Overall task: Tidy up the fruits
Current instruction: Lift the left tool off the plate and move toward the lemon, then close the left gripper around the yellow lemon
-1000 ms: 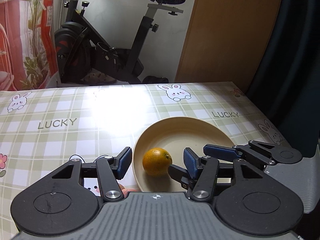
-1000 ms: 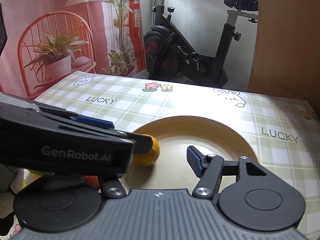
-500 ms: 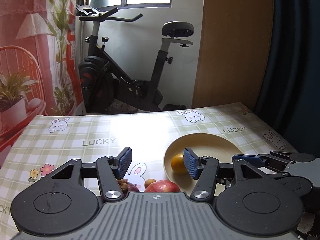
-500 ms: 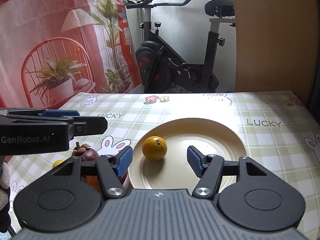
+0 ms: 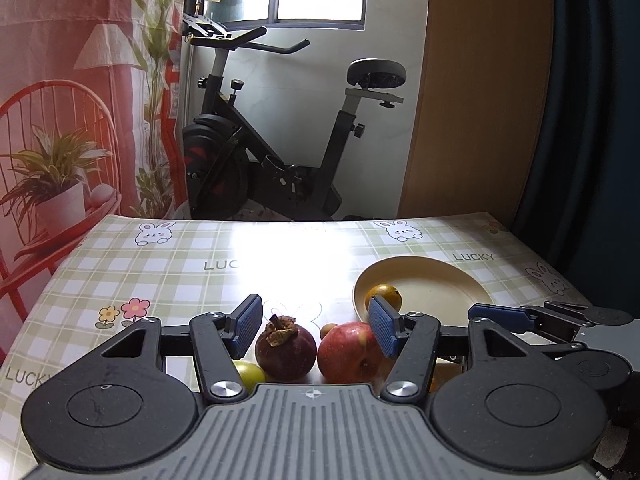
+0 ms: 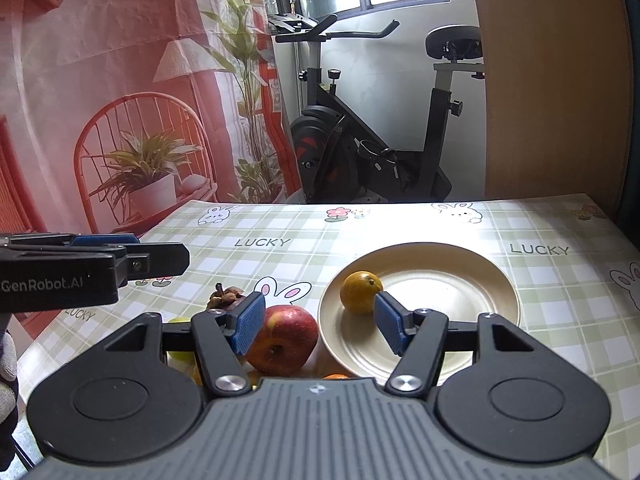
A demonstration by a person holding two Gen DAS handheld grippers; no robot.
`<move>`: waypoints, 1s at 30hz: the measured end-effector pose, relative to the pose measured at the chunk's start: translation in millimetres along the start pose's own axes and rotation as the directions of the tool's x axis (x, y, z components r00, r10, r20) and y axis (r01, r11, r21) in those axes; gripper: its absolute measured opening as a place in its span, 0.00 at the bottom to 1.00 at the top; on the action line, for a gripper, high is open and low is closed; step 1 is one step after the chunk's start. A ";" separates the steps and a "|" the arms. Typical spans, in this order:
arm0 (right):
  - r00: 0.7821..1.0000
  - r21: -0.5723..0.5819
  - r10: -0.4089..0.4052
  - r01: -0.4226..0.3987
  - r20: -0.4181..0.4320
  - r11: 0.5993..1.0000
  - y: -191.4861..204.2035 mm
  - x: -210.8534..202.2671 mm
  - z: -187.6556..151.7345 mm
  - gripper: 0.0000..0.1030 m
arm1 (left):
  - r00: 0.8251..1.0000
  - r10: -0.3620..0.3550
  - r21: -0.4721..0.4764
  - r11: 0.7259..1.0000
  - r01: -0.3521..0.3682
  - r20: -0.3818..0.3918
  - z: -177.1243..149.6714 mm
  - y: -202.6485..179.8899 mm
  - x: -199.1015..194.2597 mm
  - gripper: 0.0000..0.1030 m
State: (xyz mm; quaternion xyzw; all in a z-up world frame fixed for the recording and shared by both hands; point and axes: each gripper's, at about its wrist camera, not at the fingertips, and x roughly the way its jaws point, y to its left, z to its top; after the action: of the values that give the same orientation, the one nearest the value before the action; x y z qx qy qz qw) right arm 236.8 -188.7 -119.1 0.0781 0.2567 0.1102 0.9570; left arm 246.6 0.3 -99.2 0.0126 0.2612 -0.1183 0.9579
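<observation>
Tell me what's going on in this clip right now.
A person with a gripper in each hand is sorting fruit onto a plate. One orange already sits on it. The apple, mangosteen and a few smaller fruits lie on the tablecloth beside the plate. The left gripper and right gripper are both open and empty.

Right gripper point(image 6: 319, 322) at bottom centre, jaws spread, empty. Orange point(image 6: 361, 292) on cream plate point(image 6: 480, 280), right of centre. Red apple point(image 6: 283, 339) just left of plate. Left gripper point(image 6: 160, 258) at left edge.
</observation>
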 end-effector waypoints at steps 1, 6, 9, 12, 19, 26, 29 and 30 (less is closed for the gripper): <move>1.000 -0.005 0.003 -0.003 0.002 1.000 3.6 -1.5 -2.8 0.62 | 1.000 0.004 -0.002 1.000 -0.004 0.000 -1.8 1.2 -1.3 0.60; 1.000 -0.028 0.016 -0.016 -0.001 0.999 12.2 -6.5 -14.7 0.62 | 1.000 0.019 -0.023 1.000 -0.019 -0.012 -13.3 9.9 -7.3 0.60; 1.000 -0.037 0.021 -0.021 -0.008 0.999 16.7 -7.1 -20.8 0.62 | 0.999 0.025 -0.037 0.999 -0.026 -0.021 -19.3 15.0 -9.4 0.60; 1.000 -0.042 0.021 -0.022 -0.018 0.999 19.8 -6.4 -26.3 0.62 | 0.999 0.023 -0.053 0.998 -0.024 -0.030 -23.5 20.0 -9.6 0.60; 0.999 -0.050 0.022 -0.023 -0.037 0.998 17.3 -9.2 -37.0 0.62 | 0.998 0.036 -0.066 0.997 -0.039 -0.045 -37.3 30.6 -12.2 0.60; 0.998 -0.047 0.013 -0.016 -0.064 0.999 13.8 -9.4 -50.8 0.62 | 0.997 0.038 -0.088 0.995 -0.045 -0.073 -49.6 42.2 -13.1 0.60; 0.997 -0.052 0.018 -0.022 -0.073 0.998 14.5 -8.3 -53.3 0.62 | 0.996 0.021 -0.089 0.996 -0.029 -0.081 -52.2 41.2 -11.7 0.60; 0.997 -0.056 0.021 -0.025 -0.075 0.998 15.9 -7.9 -54.0 0.62 | 0.996 0.014 -0.086 0.996 -0.021 -0.084 -53.6 40.0 -11.5 0.60</move>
State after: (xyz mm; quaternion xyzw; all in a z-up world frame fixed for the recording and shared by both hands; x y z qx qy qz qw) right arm 200.0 -170.3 -158.3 0.0496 0.2881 0.1314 0.9472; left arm 219.6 46.3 -141.2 -0.0219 0.3059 -0.0979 0.9467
